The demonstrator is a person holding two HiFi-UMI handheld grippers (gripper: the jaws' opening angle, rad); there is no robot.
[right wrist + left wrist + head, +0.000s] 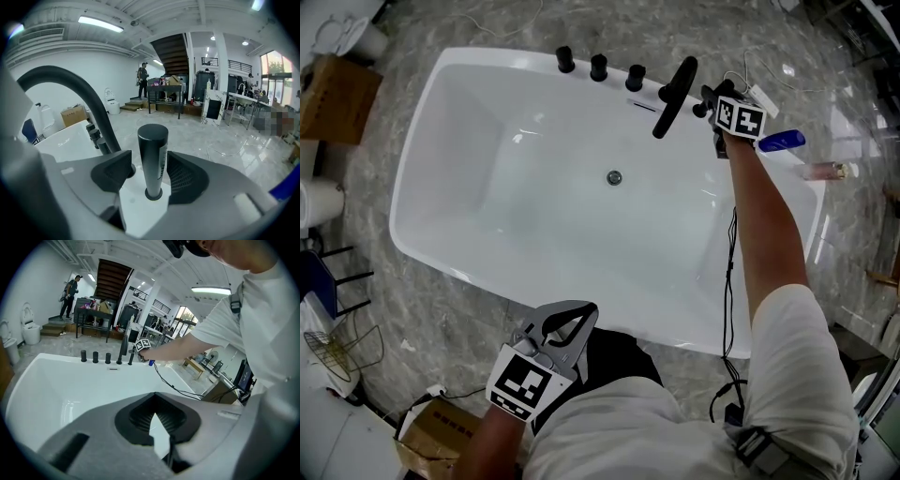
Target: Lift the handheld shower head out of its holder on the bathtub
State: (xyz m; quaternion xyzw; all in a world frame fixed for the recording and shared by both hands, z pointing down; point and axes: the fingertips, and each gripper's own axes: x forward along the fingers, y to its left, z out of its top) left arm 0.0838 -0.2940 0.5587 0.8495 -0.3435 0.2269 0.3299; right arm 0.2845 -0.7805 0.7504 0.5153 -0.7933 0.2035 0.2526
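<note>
Head view first: the tub (405, 202) fills the frame. Along its top rim there's a row of knobs (598, 67), then the spout (673, 98). The shower head (707, 97) sits right of the spout at the upper right. The right gripper (718, 111) is reached out onto it, which makes sense since that's the arm nearest that corner. The left gripper (570, 314) hangs at the bottom centre over the near rim, well away from the fixtures. I'd guess it's just parked there out of the way.

In the left gripper view, its jaws are together at the tips with nothing between them, only white tub showing through the gap. The fixtures and the other gripper are small in the upper middle.

In the right gripper view, the shower head stands upright in the centre, seated in its holder (153, 193). The jaws are apart on either side of it and the pads don't look clamped on yet. My read is that they're lined up that way so a squeeze and a straight pull up would free it.
</note>
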